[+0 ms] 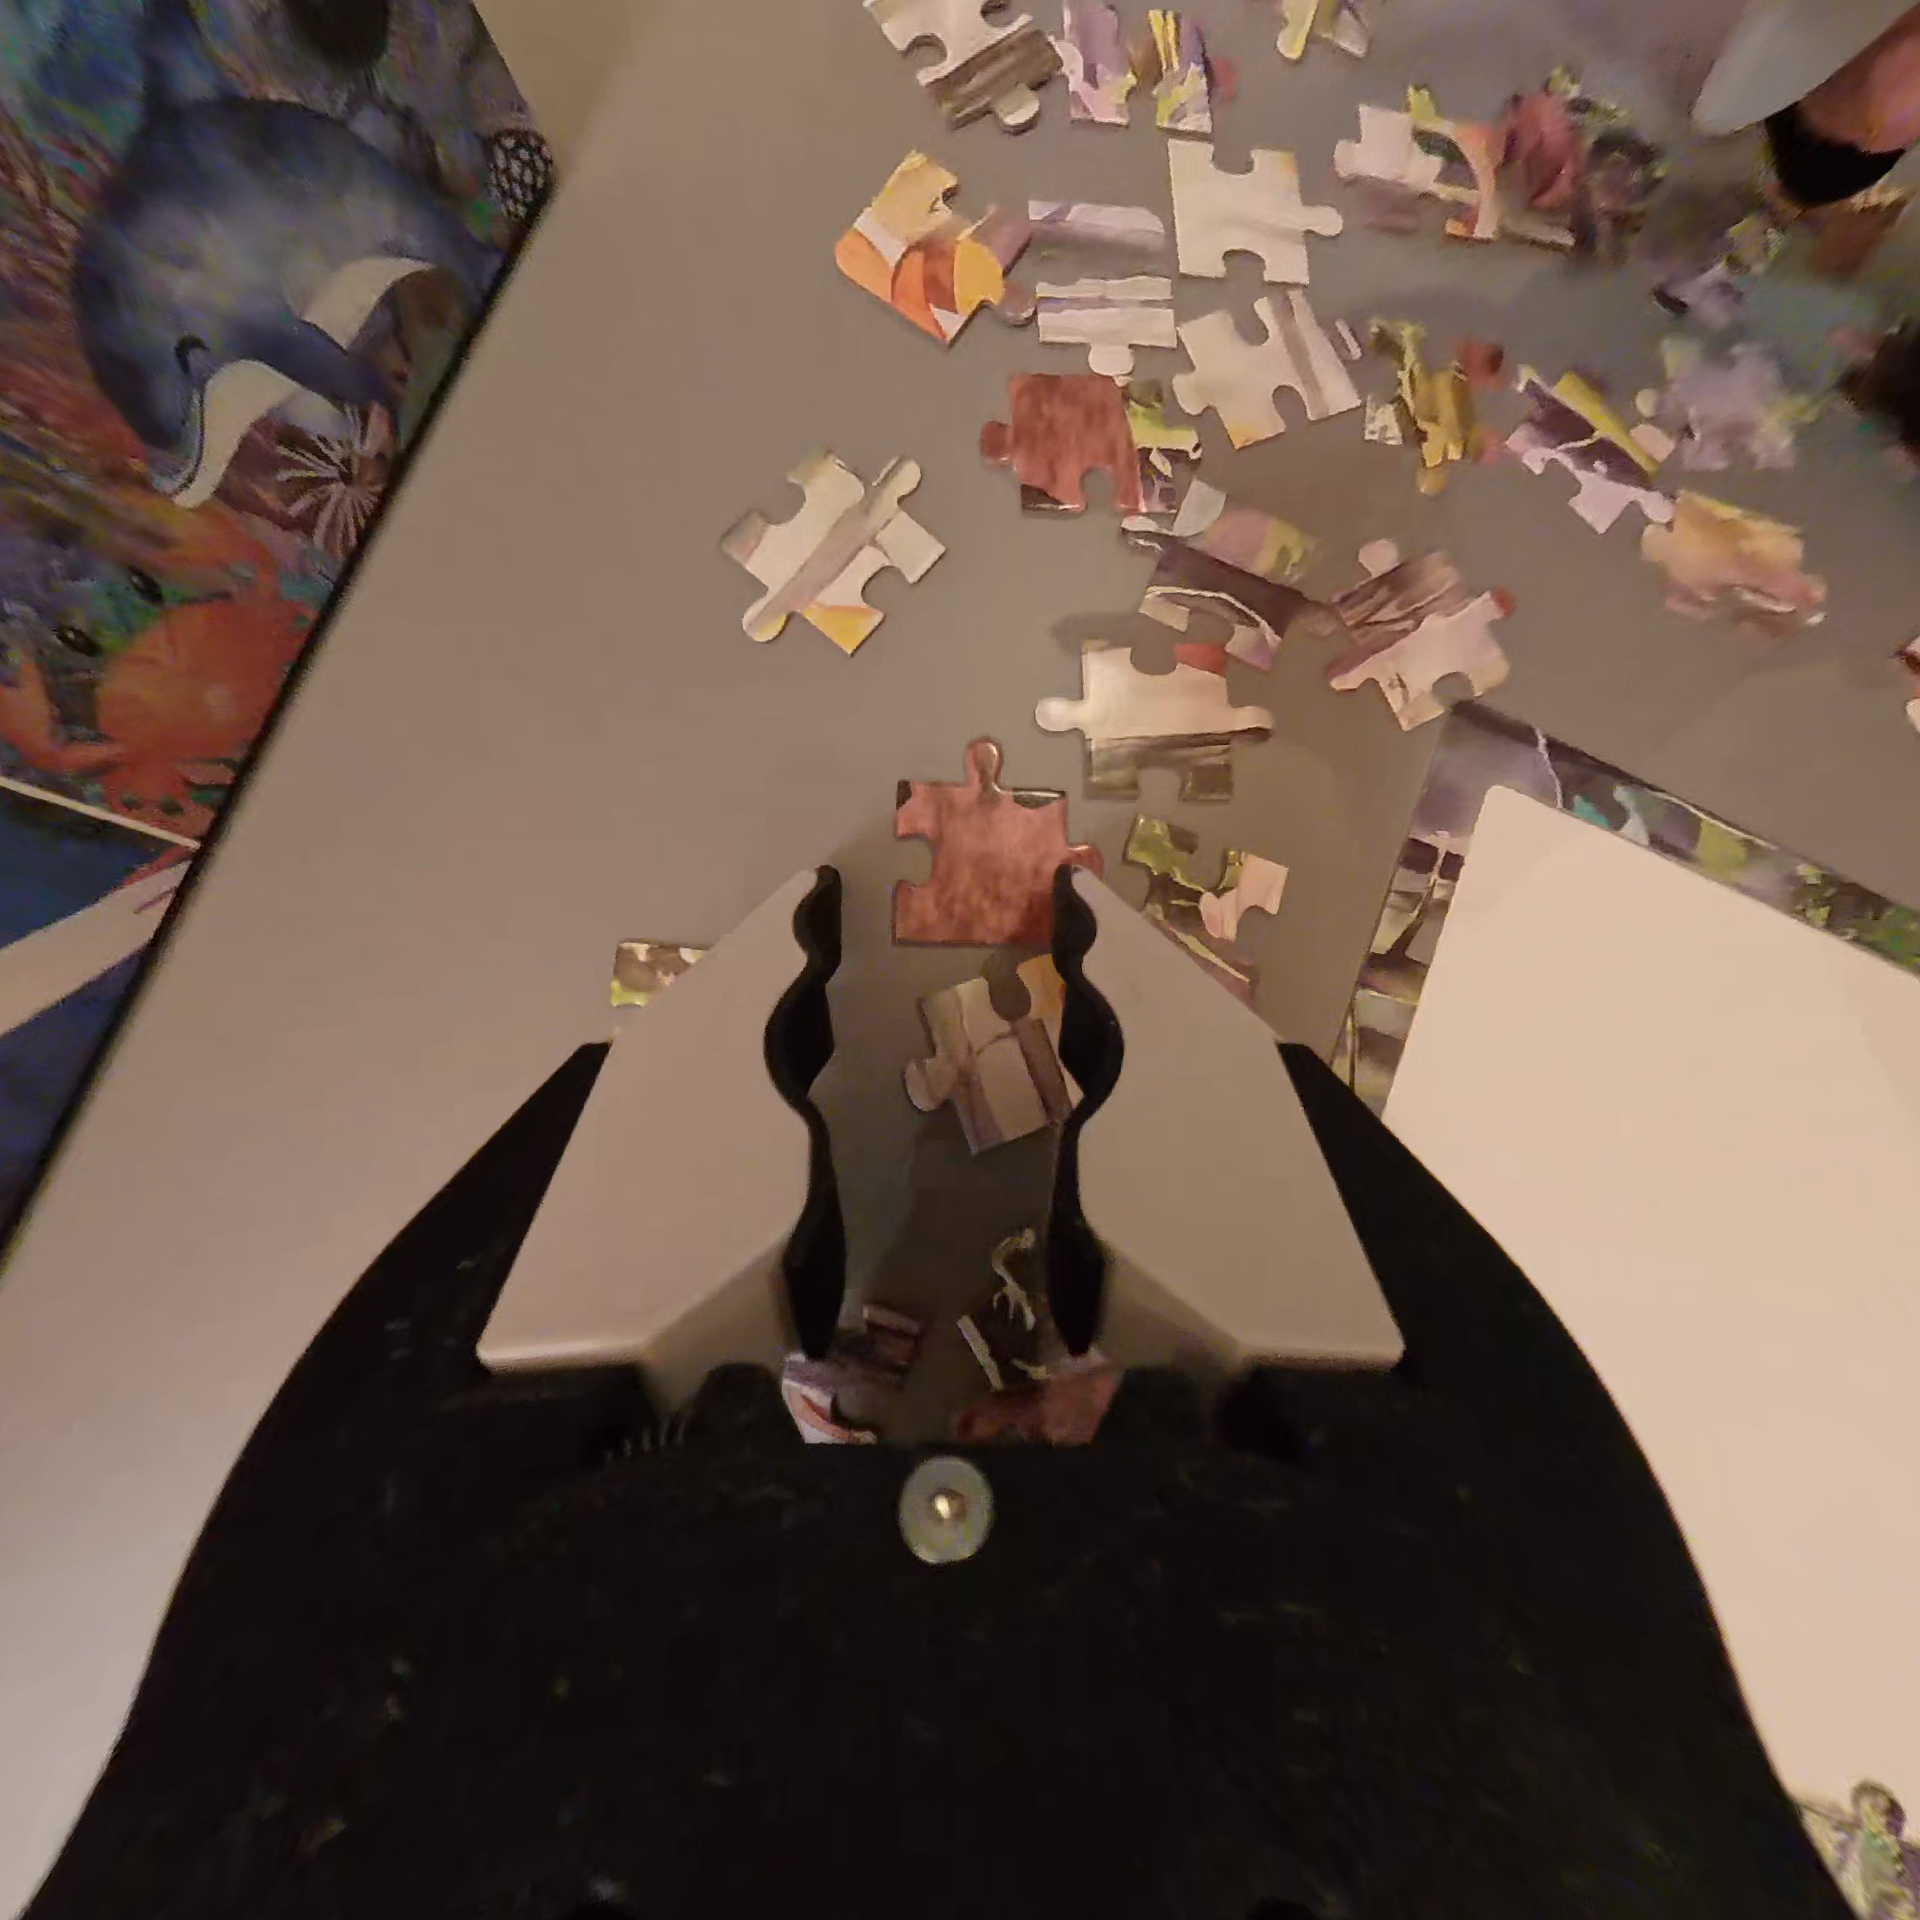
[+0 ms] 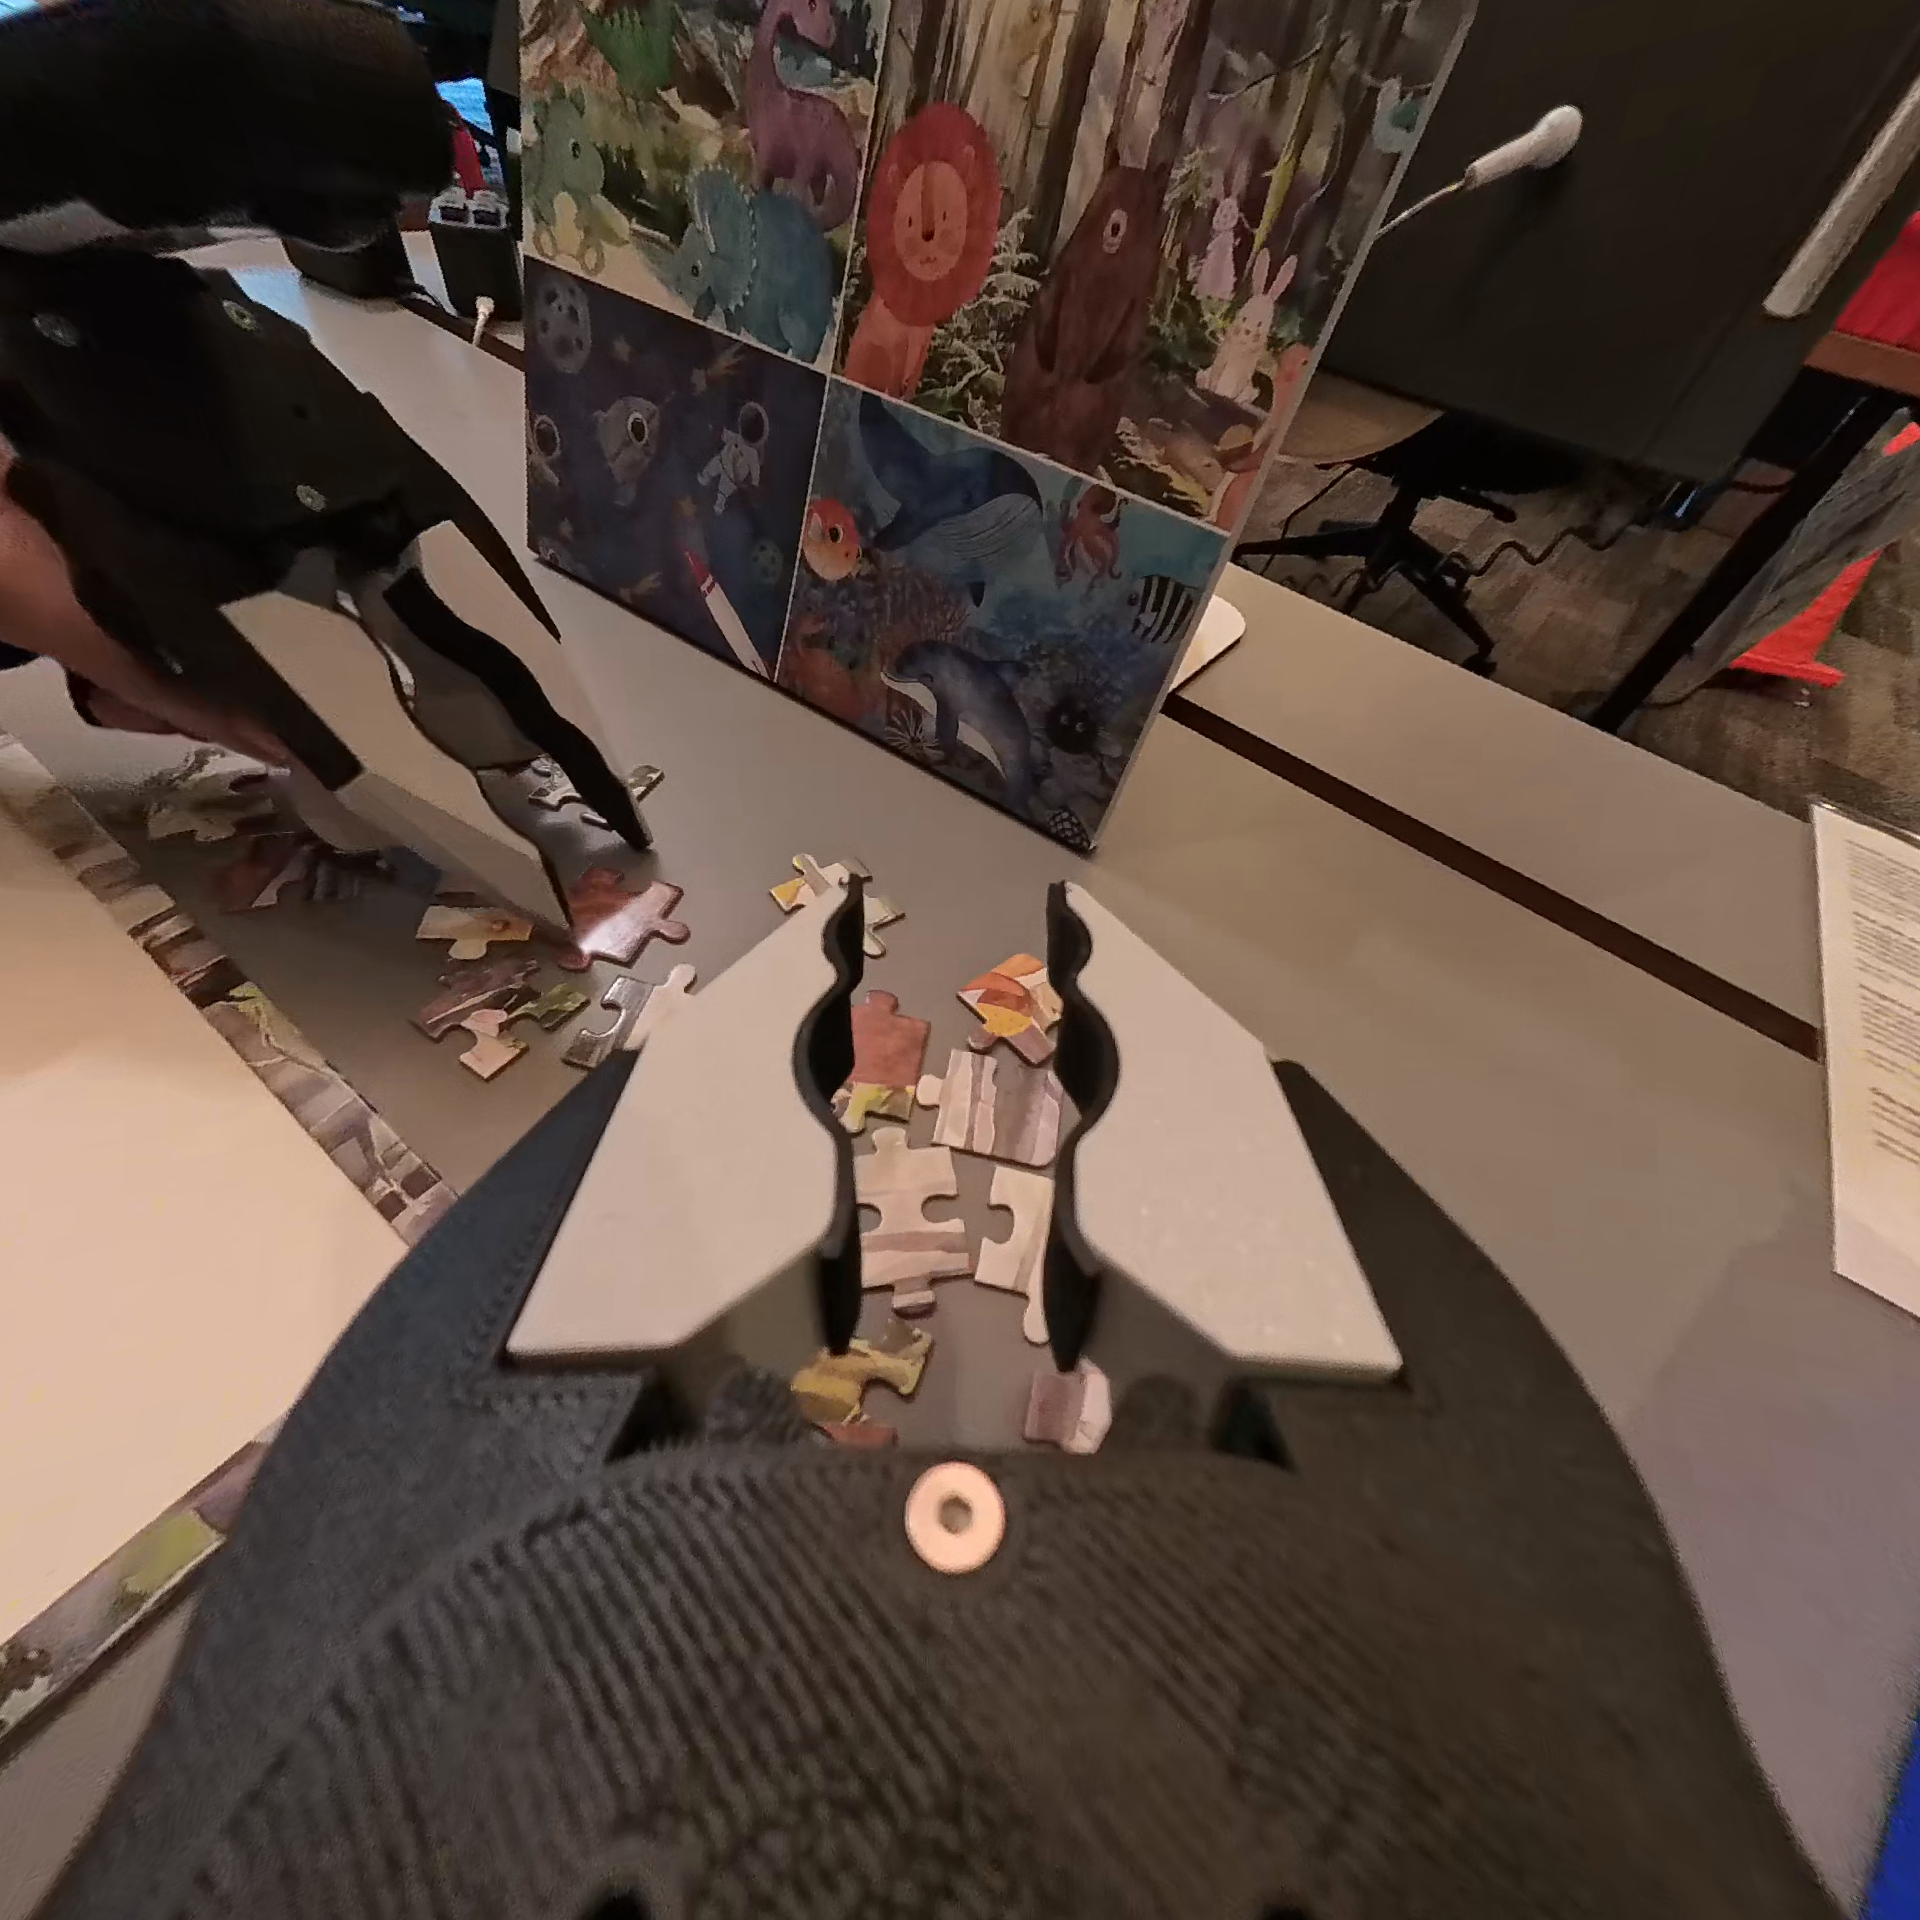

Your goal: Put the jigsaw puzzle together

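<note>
Touching brown piece, seemingly: left gripper.

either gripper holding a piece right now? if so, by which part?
Nothing held. Left gripper is open, its fingertips down at the reddish-brown piece lying flat on the table. Right gripper is open above loose pieces.

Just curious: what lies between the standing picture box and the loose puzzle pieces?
Bare grey table, seen in the right wrist view, separates the picture box from the puzzle pieces.

scattered pieces, upright box (behind)
</note>
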The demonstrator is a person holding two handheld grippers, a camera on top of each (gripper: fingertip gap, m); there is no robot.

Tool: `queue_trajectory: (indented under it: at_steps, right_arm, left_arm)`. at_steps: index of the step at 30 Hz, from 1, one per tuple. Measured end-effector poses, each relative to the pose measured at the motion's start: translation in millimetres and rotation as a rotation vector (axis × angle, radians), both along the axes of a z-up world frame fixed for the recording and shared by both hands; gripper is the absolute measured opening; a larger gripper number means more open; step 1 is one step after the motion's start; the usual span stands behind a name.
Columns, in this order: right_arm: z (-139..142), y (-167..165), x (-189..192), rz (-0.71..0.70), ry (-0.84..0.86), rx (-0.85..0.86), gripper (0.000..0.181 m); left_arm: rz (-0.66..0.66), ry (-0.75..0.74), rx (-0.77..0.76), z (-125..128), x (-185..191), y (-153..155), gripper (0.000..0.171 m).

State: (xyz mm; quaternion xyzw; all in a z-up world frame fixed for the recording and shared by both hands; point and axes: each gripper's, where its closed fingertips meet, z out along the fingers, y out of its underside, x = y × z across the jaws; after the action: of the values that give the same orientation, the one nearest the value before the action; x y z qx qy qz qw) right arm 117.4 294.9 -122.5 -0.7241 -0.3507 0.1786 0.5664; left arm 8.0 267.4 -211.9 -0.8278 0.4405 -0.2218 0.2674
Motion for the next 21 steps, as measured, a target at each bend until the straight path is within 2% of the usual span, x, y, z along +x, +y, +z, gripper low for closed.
queue_trajectory:
  at_steps: [8,12,15,17,21]
  right_arm:
    - [7.0,-3.5,-1.7,0.002,-0.016,0.032,0.034]
    - [9.2,-3.6,-0.7,-0.004,-0.025,0.046,0.034]
    - [10.2,-3.4,0.3,-0.008,-0.024,0.05,0.034]
    - [12.0,-3.3,1.3,-0.012,-0.022,0.058,0.033]
    - [19.2,-3.2,4.8,-0.026,-0.015,0.092,0.03]
  left_arm:
    - [-0.042,0.08,0.062,-3.6,6.9,-9.2,0.048]
    - [-0.011,0.102,0.1,-4.0,5.7,-1.2,0.033]
    - [0.028,0.096,0.099,-4.1,5.9,5.8,0.033]
    - [0.074,0.056,0.078,-1.1,6.7,10.3,0.033]
    - [0.178,-0.099,0.096,26.7,-0.2,24.9,0.033]
